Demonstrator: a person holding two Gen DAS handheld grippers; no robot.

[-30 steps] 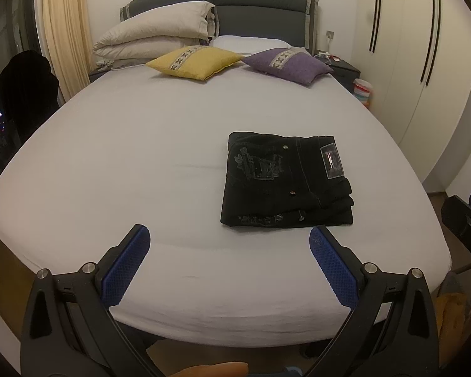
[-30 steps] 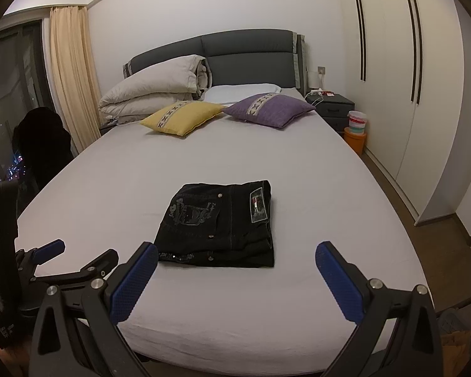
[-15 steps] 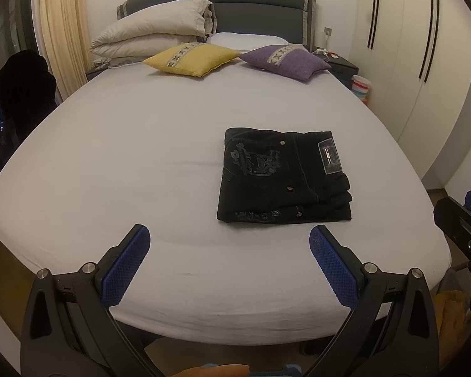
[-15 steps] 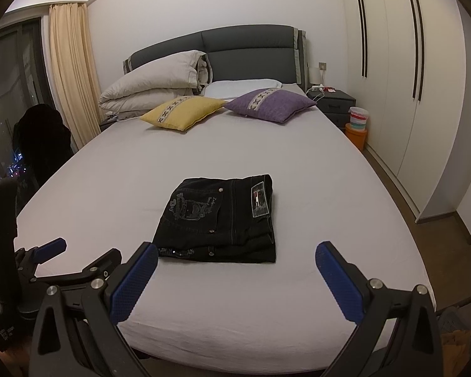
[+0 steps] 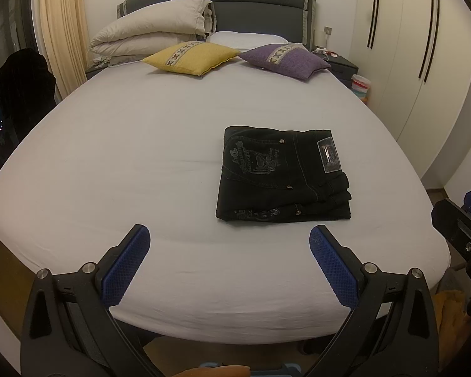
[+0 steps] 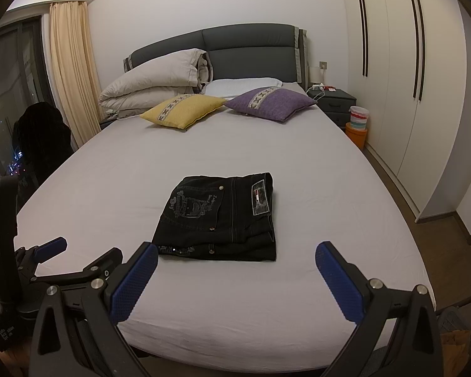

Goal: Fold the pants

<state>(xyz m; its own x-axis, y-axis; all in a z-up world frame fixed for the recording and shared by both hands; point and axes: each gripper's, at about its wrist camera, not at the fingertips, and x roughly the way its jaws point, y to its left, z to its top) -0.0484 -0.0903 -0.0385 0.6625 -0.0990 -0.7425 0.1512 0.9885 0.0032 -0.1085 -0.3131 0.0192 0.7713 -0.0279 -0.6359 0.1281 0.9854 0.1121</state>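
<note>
Black pants (image 5: 282, 176) lie folded in a neat rectangle on the bed's white sheet (image 5: 135, 163), a patch label on top; they also show in the right wrist view (image 6: 219, 216). My left gripper (image 5: 229, 245) is open and empty, held back over the foot of the bed, to the left of the pants. My right gripper (image 6: 235, 260) is open and empty, just short of the pants' near edge. The left gripper also shows at the left of the right wrist view (image 6: 75, 260).
A yellow cushion (image 6: 182, 110), a purple cushion (image 6: 270, 102) and a folded duvet (image 6: 160, 84) sit at the headboard. A nightstand (image 6: 331, 99) and stacked tubs (image 6: 358, 122) stand right of the bed, by white wardrobes (image 6: 402, 78). A dark chair (image 6: 40, 138) is left.
Both grippers have shifted slightly, so the pants sit a little lower in the right wrist view. The pants have not moved and both grippers stay open.
</note>
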